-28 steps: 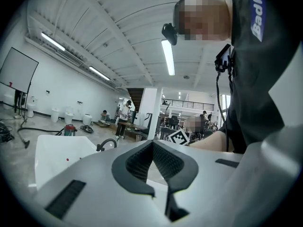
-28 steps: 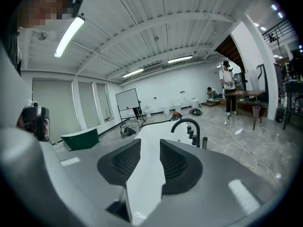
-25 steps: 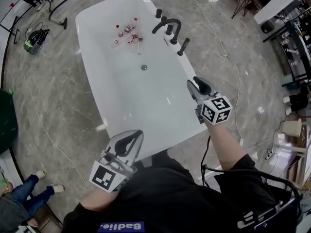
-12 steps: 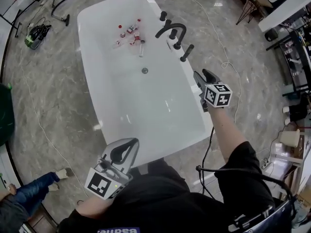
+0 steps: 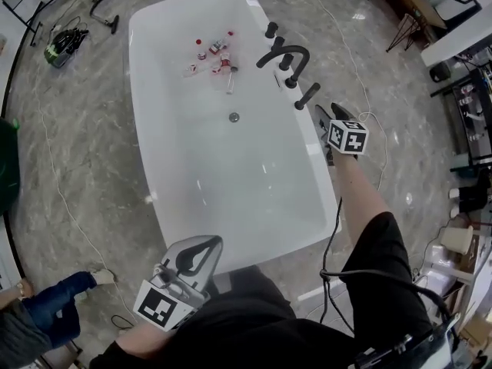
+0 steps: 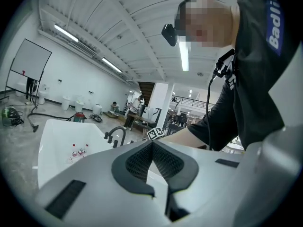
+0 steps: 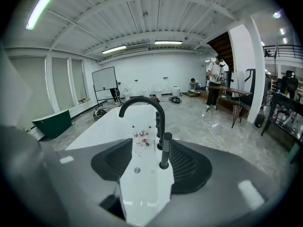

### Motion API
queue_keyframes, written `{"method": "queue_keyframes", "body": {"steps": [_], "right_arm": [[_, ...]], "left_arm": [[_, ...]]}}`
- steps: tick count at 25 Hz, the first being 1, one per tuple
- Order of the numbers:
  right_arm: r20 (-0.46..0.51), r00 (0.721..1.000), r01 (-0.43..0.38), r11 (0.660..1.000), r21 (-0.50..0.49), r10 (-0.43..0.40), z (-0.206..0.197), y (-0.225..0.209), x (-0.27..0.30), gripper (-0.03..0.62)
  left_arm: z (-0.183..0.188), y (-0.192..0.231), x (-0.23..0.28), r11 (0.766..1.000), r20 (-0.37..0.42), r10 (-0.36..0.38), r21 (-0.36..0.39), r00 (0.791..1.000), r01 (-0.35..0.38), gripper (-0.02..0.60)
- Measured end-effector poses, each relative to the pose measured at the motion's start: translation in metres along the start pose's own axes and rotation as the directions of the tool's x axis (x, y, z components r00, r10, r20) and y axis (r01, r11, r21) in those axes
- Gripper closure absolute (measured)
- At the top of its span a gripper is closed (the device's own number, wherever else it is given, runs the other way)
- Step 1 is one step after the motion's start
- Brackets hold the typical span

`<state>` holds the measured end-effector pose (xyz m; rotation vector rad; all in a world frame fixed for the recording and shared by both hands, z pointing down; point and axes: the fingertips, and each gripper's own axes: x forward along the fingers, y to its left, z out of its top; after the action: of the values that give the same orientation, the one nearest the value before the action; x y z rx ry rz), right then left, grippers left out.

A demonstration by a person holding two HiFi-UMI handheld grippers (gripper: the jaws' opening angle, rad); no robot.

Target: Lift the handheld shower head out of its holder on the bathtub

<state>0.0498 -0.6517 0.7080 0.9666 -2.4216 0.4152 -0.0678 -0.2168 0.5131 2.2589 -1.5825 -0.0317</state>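
The handheld shower head (image 5: 306, 96) is a slim black rod that stands upright in its holder on the white bathtub's (image 5: 154, 91) right rim, just near of the arched black faucet (image 5: 283, 52). My right gripper (image 5: 329, 115) hovers over that rim a short way from the rod and does not touch it. Its jaws have just been opening and now stand open with nothing in them. In the right gripper view the shower head (image 7: 164, 150) rises in the gap of the right gripper (image 7: 150, 148), close to the right pad. My left gripper (image 5: 196, 248) is shut and empty at the tub's near end.
Several small bottles (image 5: 214, 52) lie on the tub floor beyond the drain (image 5: 234, 117). Black tap knobs (image 5: 270, 30) flank the faucet. A cable (image 5: 361, 91) trails over the marble floor at right. A person's legs (image 5: 54, 325) show at lower left.
My right gripper has travelled along the tub's right rim toward the shower head, and its jaws have spread. The left gripper has dropped a little at the near end.
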Motion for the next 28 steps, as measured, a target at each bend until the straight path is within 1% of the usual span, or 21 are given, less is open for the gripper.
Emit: {"method": "queue_keyframes", "body": {"steps": [4, 10, 13, 16, 19, 23, 26, 27, 28], "right_arm": [[-0.042, 0.999, 0.01, 0.999, -0.044, -0.011, -0.005, -0.012, 0.032, 0.367], [-0.056, 0.998, 0.041, 0.999, -0.032, -0.043, -0.013, -0.032, 0.077, 0.344], [-0.081, 0.995, 0.062, 0.997, -0.049, -0.066, -0.016, -0.045, 0.096, 0.338], [-0.093, 0.992, 0.075, 0.996, -0.054, -0.08, -0.015, -0.056, 0.111, 0.338], [-0.098, 0.993, 0.069, 0.997, -0.046, -0.073, -0.01, -0.062, 0.124, 0.338], [-0.172, 0.983, 0.046, 0.994, -0.096, -0.062, -0.016, -0.058, 0.146, 0.339], [-0.208, 0.976, 0.053, 0.994, -0.092, -0.071, -0.025, -0.059, 0.159, 0.341], [-0.21, 0.975, 0.059, 0.995, -0.08, -0.075, -0.028, -0.06, 0.162, 0.345], [-0.205, 0.975, 0.067, 0.995, -0.068, -0.08, -0.03, -0.062, 0.165, 0.371]], "left_arm": [[-0.01, 0.011, 0.008, 1.0, -0.008, 0.017, -0.009, 1.0, -0.017, 0.577], [-0.032, 0.025, 0.015, 0.999, -0.035, 0.043, -0.021, 0.998, -0.043, 0.577], [-0.043, 0.03, 0.014, 0.998, -0.051, 0.06, -0.028, 0.997, -0.062, 0.577], [-0.054, 0.033, 0.011, 0.996, -0.066, 0.076, -0.04, 0.995, -0.079, 0.577], [-0.063, 0.033, 0.009, 0.995, -0.082, 0.088, -0.045, 0.993, -0.092, 0.577], [-0.074, 0.041, 0.007, 0.991, -0.093, 0.115, -0.06, 0.989, -0.121, 0.577], [-0.083, 0.045, 0.003, 0.988, -0.102, 0.13, -0.069, 0.986, -0.137, 0.577], [-0.086, 0.045, 0.002, 0.987, -0.104, 0.135, -0.073, 0.985, -0.143, 0.577], [-0.089, 0.046, 0.0, 0.986, -0.108, 0.139, -0.076, 0.984, -0.148, 0.577]]}}
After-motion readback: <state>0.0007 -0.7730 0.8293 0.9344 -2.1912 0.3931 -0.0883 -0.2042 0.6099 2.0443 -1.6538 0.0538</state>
